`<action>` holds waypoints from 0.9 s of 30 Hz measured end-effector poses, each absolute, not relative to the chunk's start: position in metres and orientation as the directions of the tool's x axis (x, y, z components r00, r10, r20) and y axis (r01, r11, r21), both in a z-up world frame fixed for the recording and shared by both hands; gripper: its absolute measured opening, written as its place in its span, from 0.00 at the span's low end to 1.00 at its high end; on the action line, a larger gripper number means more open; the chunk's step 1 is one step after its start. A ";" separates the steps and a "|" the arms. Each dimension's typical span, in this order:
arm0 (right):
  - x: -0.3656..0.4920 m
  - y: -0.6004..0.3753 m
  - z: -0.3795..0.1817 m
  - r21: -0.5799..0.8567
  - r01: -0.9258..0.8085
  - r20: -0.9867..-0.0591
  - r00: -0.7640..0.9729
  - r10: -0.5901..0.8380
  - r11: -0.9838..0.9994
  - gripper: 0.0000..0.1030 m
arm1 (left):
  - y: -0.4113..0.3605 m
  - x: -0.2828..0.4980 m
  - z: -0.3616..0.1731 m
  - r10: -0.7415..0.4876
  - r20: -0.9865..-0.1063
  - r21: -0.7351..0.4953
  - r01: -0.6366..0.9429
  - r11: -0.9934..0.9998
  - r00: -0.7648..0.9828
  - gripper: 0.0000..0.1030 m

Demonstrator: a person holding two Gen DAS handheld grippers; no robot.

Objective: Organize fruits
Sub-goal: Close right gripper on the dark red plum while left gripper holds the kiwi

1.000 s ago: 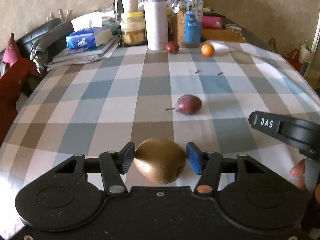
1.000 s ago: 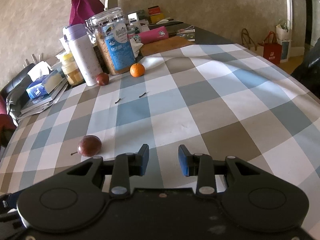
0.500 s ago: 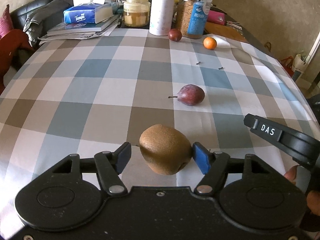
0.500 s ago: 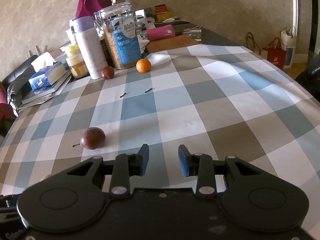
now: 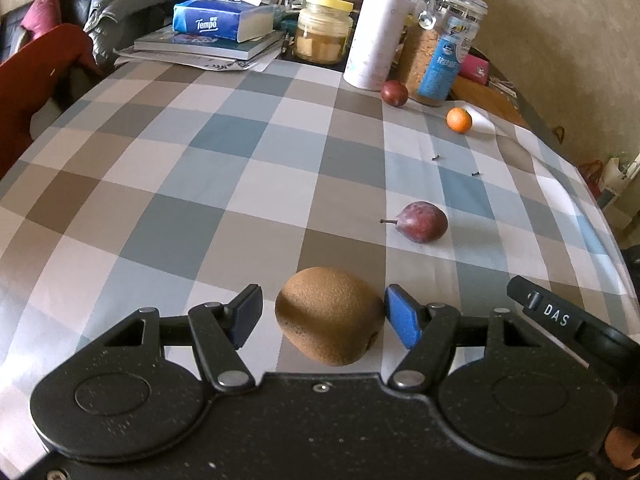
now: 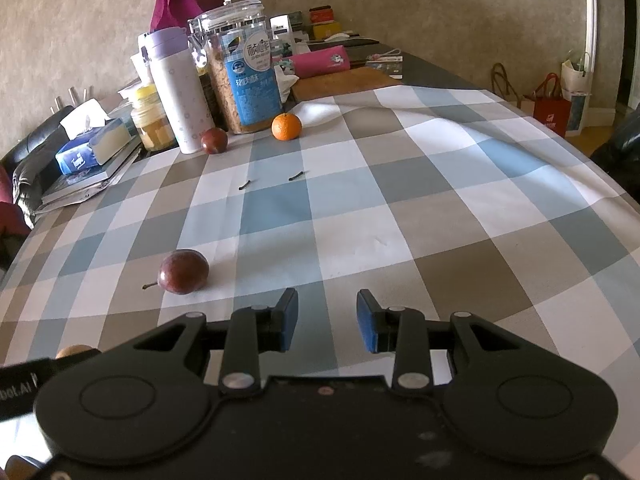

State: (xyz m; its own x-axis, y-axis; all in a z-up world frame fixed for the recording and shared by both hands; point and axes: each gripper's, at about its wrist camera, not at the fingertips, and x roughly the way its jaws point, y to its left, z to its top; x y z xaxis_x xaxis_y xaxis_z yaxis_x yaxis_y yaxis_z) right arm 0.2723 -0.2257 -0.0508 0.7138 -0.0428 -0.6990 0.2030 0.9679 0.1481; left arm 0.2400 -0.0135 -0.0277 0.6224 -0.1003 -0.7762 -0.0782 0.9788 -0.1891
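Observation:
A brown kiwi (image 5: 330,315) lies on the checked tablecloth between the fingers of my left gripper (image 5: 325,314). The jaws are open, with a gap on the left side of the kiwi. A dark red passion fruit with a stem (image 5: 422,222) lies beyond it to the right; it also shows in the right wrist view (image 6: 183,271). A second dark red fruit (image 5: 394,93) and a small orange (image 5: 459,120) lie at the far side, by the jars. My right gripper (image 6: 327,320) is open and empty above the cloth.
A white flask (image 6: 179,92), a cereal jar (image 6: 244,68), a yellow-lidded jar (image 5: 323,32), a tissue box on books (image 5: 224,24) crowd the table's far edge. Two small dark stems (image 6: 272,181) lie mid-table. The right gripper's body (image 5: 568,320) is close at my left gripper's right.
My left gripper's jaws have opened off the kiwi, which now rests on the cloth. The left camera has tilted down and nearer the table. The right gripper has barely moved.

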 end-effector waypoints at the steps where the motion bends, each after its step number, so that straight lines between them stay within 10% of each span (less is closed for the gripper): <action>1: 0.272 -0.225 -0.051 0.147 0.202 -0.699 0.714 -0.043 0.968 0.35 | -0.014 0.240 -0.028 -0.106 -0.776 -0.193 -0.074 0.978 0.622 0.66; 27: 0.277 -0.212 -0.055 0.336 0.089 -0.718 0.669 0.194 0.938 0.35 | 0.003 0.241 -0.031 0.147 -0.737 -0.085 -0.306 0.948 0.659 0.61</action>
